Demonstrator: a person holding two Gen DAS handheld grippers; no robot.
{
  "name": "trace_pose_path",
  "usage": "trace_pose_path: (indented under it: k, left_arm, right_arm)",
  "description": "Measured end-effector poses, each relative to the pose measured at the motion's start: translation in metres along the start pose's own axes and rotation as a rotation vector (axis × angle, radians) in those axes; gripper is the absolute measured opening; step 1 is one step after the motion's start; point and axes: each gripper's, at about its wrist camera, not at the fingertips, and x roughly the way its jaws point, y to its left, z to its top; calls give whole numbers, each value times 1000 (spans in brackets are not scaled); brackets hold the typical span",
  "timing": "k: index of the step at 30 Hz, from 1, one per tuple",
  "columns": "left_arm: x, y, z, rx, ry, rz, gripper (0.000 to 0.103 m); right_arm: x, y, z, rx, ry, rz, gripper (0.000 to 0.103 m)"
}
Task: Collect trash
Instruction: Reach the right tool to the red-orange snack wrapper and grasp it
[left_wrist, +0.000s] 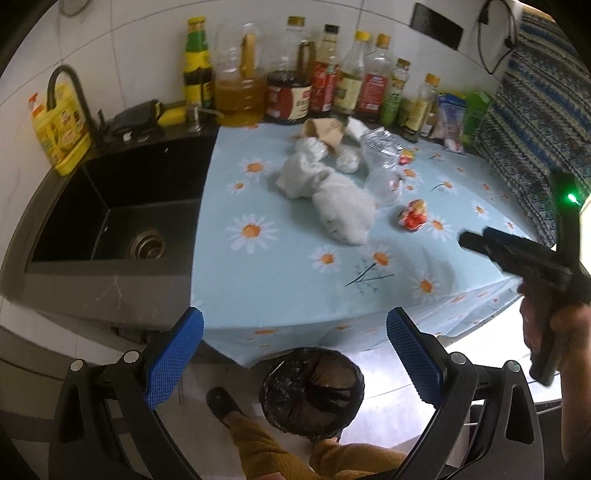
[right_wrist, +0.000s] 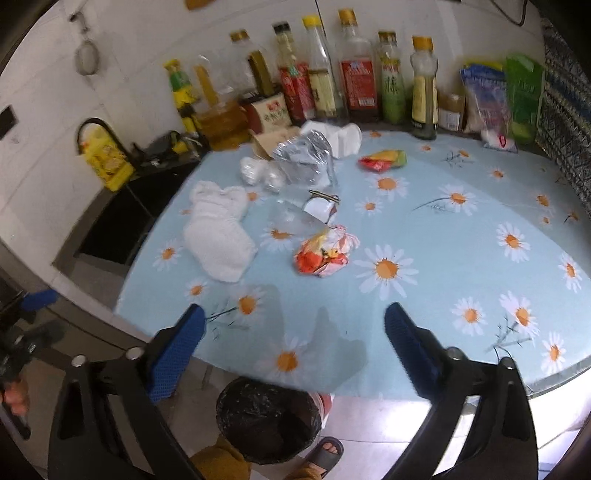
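Trash lies on a daisy-print tablecloth (left_wrist: 295, 273): crumpled white tissue (left_wrist: 332, 206) (right_wrist: 218, 236), a red-orange snack wrapper (left_wrist: 413, 216) (right_wrist: 323, 254), clear plastic packaging (right_wrist: 304, 158) (left_wrist: 380, 147), a brown paper cup (left_wrist: 325, 133) and a red-yellow wrapper (right_wrist: 382, 159). A bin lined with a black bag (left_wrist: 312, 391) (right_wrist: 267, 419) stands on the floor below the table edge. My left gripper (left_wrist: 295, 358) is open and empty above the bin. My right gripper (right_wrist: 293, 347) is open and empty over the table's front edge, and shows at the right of the left view (left_wrist: 472, 240).
A black sink (left_wrist: 122, 218) with a tap lies left of the table. Sauce and oil bottles (left_wrist: 295, 85) (right_wrist: 332, 81) line the back wall. Bagged goods (right_wrist: 498, 99) stand at back right. The person's sandalled feet (right_wrist: 325, 454) are beside the bin.
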Motion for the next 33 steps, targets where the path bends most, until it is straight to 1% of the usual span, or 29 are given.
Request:
trace_pose_path:
  k: [2, 6, 8, 11, 13, 14, 15, 18, 22, 26, 28, 30, 33]
  left_arm:
    - [2, 8, -3, -15, 11, 2, 96]
    - [5, 20, -8, -32, 30, 23, 96]
    - [8, 27, -11, -43, 36, 30, 96]
    - [13, 34, -14, -65, 51, 29, 96]
    - [17, 39, -16, -78, 56, 25, 96]
    - [19, 41, -17, -84, 60, 24, 96]
    - [20, 42, -17, -87, 63, 22, 96]
    - [25, 47, -15, -95, 70, 21, 96]
    - [31, 49, -7, -93, 72, 13, 96]
    - [34, 42, 9, -71, 61, -18, 96]
    - [35, 35, 15, -47, 55, -19, 96]
    - [38, 26, 24, -19, 57, -42, 96]
    - [42, 12, 40, 15, 49, -105, 96]
  right_arm:
    - [20, 0, 10, -4, 14, -13, 86]
    - [56, -10, 29, 35, 45, -28, 80]
    - [71, -15, 35, 37, 58, -41, 78]
    - [88, -18, 41, 34, 66, -63, 71]
    - [101, -21, 42, 32, 92, -88, 60]
    - [105, -22, 43, 39, 101, -85, 54]
    - [106, -23, 43, 42, 93, -84, 54]
    - [104, -22, 43, 30, 78, -93, 51]
    - [98, -21, 39, 46, 77, -82, 50]
    - [80, -18, 33, 59, 61, -64, 50]
    - [66, -18, 29, 65, 40, -58, 50]
    - [51, -18, 24, 74, 14, -59, 50]
    - [26, -23, 13, 114, -15, -22, 50]
